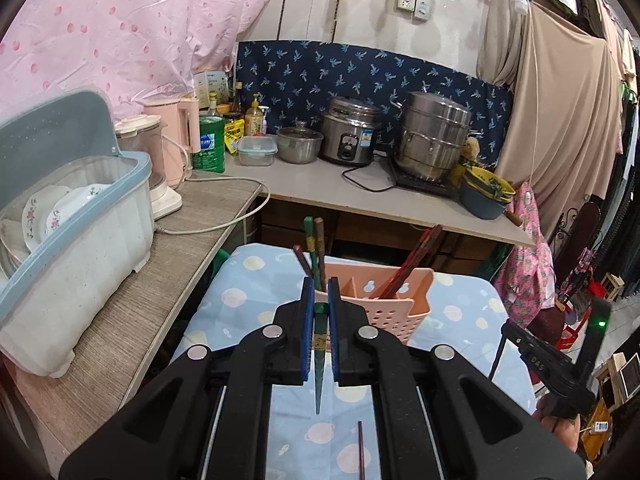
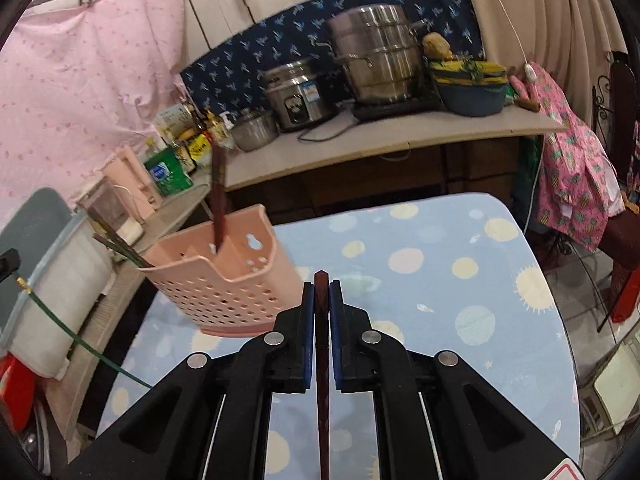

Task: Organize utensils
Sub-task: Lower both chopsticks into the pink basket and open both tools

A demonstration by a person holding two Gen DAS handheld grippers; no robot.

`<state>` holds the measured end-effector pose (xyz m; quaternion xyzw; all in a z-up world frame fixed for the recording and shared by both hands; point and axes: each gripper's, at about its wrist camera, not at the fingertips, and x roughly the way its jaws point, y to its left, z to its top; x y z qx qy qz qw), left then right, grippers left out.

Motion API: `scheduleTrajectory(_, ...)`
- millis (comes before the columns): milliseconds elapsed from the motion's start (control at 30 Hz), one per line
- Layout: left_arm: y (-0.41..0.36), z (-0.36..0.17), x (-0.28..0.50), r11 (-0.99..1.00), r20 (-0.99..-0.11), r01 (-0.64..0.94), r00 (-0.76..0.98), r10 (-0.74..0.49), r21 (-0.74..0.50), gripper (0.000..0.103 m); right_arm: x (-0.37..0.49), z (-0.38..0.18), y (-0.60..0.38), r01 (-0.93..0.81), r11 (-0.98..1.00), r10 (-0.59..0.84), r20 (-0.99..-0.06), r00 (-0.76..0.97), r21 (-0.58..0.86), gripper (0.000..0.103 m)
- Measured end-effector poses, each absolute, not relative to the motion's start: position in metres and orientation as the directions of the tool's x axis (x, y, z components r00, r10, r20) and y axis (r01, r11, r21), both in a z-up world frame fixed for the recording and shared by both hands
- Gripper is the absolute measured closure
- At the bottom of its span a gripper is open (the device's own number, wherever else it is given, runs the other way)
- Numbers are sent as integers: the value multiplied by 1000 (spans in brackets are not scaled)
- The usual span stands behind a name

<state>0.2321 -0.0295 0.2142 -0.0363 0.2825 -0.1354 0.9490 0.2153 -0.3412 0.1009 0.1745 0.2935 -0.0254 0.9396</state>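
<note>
So the table [image 1: 224,304] with the blue polka-dot cloth fills the lower middle of both views, and behind it, across the upper half, there's a long counter [image 1: 320,184] loaded with a stacked steel steamer pot [image 1: 434,136] and a rice cooker [image 1: 350,132]. Over on the left edge of the left wrist view sits a big dish rack [image 1: 76,240] with flowered plates in it.

The pink utensil holder [image 1: 400,304] stands on the table – center of the left wrist view, left of center in the right wrist one. It's split into compartments, with some dark red chopsticks [image 1: 416,260] leaning in a right-hand compartment and a few more sticking up at its left end.

The left gripper [image 1: 320,308] has its fingers pinched narrow on a green chopstick [image 1: 319,368], held in front of the holder's left end with the thin tip pointing back toward the camera. The right gripper [image 2: 321,300] is also clamped tight, holding a dark red chopstick [image 2: 322,360] above the cloth – just right of the holder. One more chopstick [image 1: 361,452] lies on the cloth at the bottom of the left wrist view.
</note>
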Motion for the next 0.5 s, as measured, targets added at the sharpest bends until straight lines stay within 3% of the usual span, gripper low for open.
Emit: scheduleTrajectory(500, -54, 304, 268, 956, -389, 246, 874, -290, -160, 96, 227, 269, -287, -50, 964, 122, -269, 955, 260, 95)
